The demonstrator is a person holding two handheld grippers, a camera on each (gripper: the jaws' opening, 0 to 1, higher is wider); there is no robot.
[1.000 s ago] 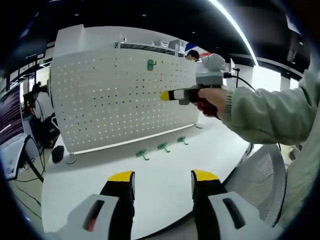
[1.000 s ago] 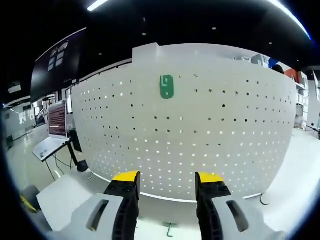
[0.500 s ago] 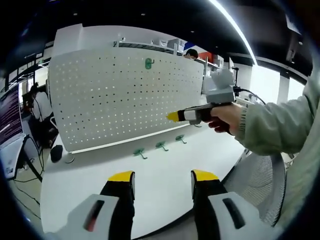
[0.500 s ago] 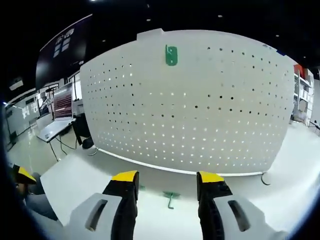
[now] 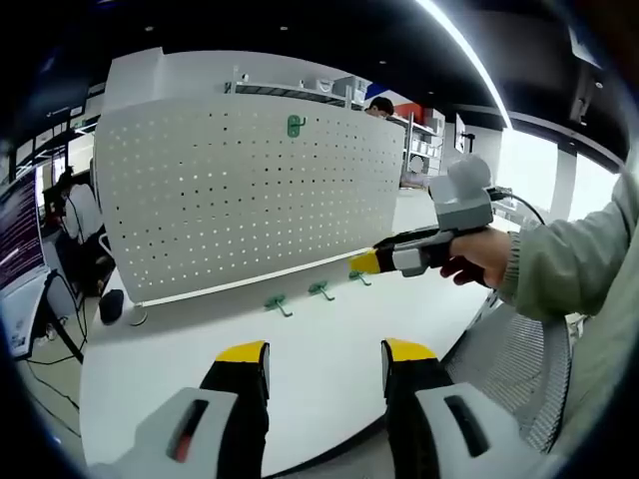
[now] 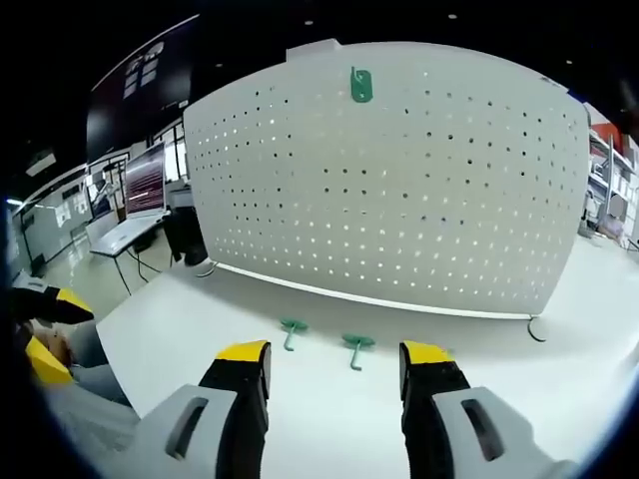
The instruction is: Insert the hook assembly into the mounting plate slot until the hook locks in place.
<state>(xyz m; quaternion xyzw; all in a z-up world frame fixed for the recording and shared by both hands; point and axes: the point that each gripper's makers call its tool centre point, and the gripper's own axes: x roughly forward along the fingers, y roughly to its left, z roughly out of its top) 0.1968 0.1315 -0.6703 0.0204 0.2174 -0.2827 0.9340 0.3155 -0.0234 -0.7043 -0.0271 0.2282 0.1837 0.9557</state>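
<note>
A white pegboard stands upright on the white table. One green hook is mounted near its top edge. Three loose green hooks lie in a row before the board, at left, in the middle and at right; two of them lie just beyond my right gripper, which is open and empty. A hand holds that right gripper low over the table, near the row. My left gripper is open over the table's near edge and holds nothing.
A mesh office chair stands at the table's right side. A dark small object and a board foot rest on the table. Screens on desks and people are behind. The left gripper's yellow tips show at the edge.
The right gripper has come down from the level of the mounted hook toward the table, and the loose hooks now lie before its jaws. The left gripper has stayed put.
</note>
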